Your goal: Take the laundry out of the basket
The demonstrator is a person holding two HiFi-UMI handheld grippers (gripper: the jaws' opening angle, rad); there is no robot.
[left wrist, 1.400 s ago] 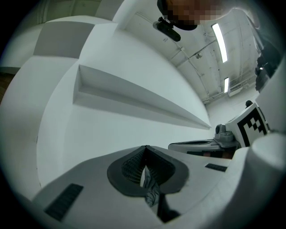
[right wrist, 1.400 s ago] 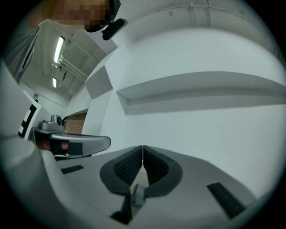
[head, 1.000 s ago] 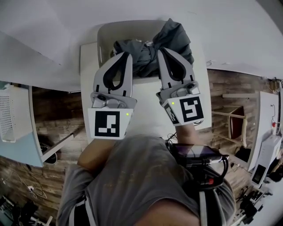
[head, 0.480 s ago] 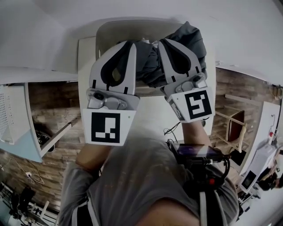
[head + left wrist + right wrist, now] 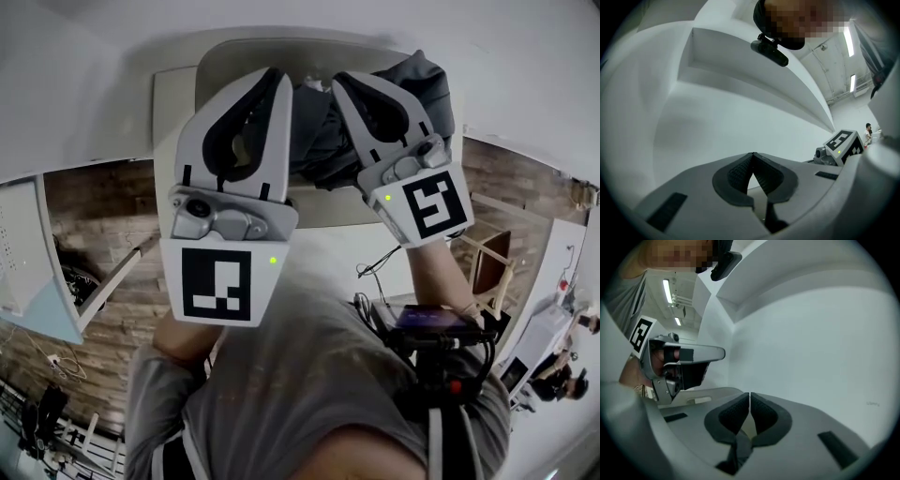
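Head view: right hand-held gripper (image 5: 340, 79) overlaps grey laundry (image 5: 427, 86).

laundry (image 5: 422, 94) in basket (image 5: 225, 64), R side, basket on tbl (image 5: 170, 114)

White room, plank floor, strip lights on.
White table (image 5: 172, 112) at 12 o'clock against a pale wall (image 5: 525, 56); brown wood-plank floor (image 5: 103, 202) on both sides; perforated white cabinet (image 5: 14, 253) at 9, wooden chair (image 5: 487, 267) at 3; ceiling strip lights (image 5: 848, 41) glowing.
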